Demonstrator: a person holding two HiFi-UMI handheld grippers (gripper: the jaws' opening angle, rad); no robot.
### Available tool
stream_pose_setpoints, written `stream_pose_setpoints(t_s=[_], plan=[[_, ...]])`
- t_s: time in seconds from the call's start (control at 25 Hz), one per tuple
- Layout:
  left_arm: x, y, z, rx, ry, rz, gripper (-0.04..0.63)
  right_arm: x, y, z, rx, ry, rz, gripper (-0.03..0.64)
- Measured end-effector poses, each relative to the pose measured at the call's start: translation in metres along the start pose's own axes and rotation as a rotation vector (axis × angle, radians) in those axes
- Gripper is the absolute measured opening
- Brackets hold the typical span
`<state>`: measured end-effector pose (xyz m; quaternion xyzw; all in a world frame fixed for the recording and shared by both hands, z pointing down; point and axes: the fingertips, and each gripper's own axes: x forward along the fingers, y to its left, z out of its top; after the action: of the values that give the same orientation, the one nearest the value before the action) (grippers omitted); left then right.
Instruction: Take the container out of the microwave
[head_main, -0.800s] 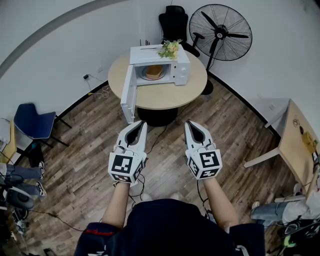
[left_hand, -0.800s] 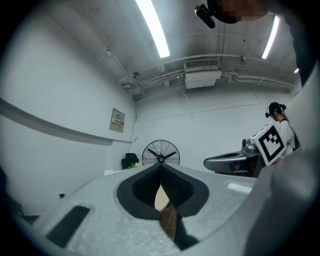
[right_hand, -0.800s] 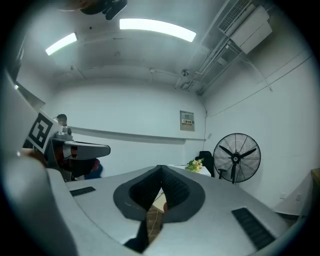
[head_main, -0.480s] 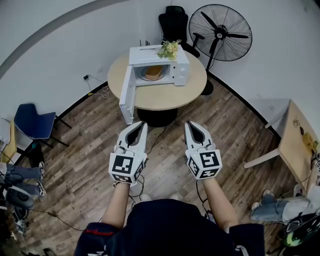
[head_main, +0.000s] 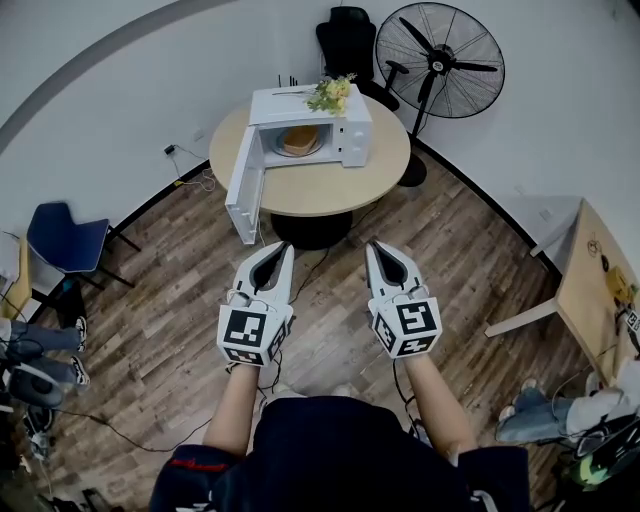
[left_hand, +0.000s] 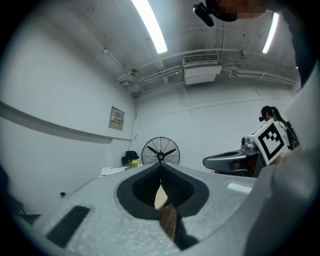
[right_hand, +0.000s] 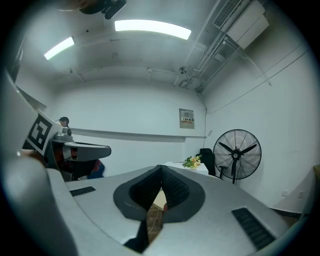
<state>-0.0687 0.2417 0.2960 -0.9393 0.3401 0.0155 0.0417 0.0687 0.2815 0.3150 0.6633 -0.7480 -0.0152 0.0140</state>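
A plain office-like room: microwave (head_main: 356, 137) on a round table (head_main: 330, 187), pedestal fan (head_main: 440, 67), office chair (head_main: 341, 42), wood floor (head_main: 330, 318), strip light (right_hand: 152, 28).

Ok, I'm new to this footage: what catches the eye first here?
The white microwave on the round table, its door wide open, with a tan container inside. Nearer, the left claw and right claw are held level, both shut and empty. A big black fan stands behind.

Open floor (head_main: 335, 300) lies ahead of my left gripper (head_main: 287, 248) and right gripper (head_main: 372, 247); the swung-out microwave door (head_main: 243, 185) juts ahead-left.
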Motion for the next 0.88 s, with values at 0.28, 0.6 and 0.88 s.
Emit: stream_pose_setpoints(t_s=[0.28, 0.6, 0.88], plan=[[0.006, -0.022, -0.021, -0.013, 0.035, 0.027, 0.015, -0.007, -0.019, -0.022, -0.001, 0.035, 0.028, 0.002], [0.024, -0.019, -0.033, 0.021, 0.063, 0.052, 0.015, 0.007, -0.032, -0.034, -0.015, 0.054, 0.047, 0.002], [0.057, 0.002, -0.041, 0.026, 0.060, 0.054, 0.015, 0.046, -0.048, -0.036, -0.015, 0.051, 0.055, 0.002]])
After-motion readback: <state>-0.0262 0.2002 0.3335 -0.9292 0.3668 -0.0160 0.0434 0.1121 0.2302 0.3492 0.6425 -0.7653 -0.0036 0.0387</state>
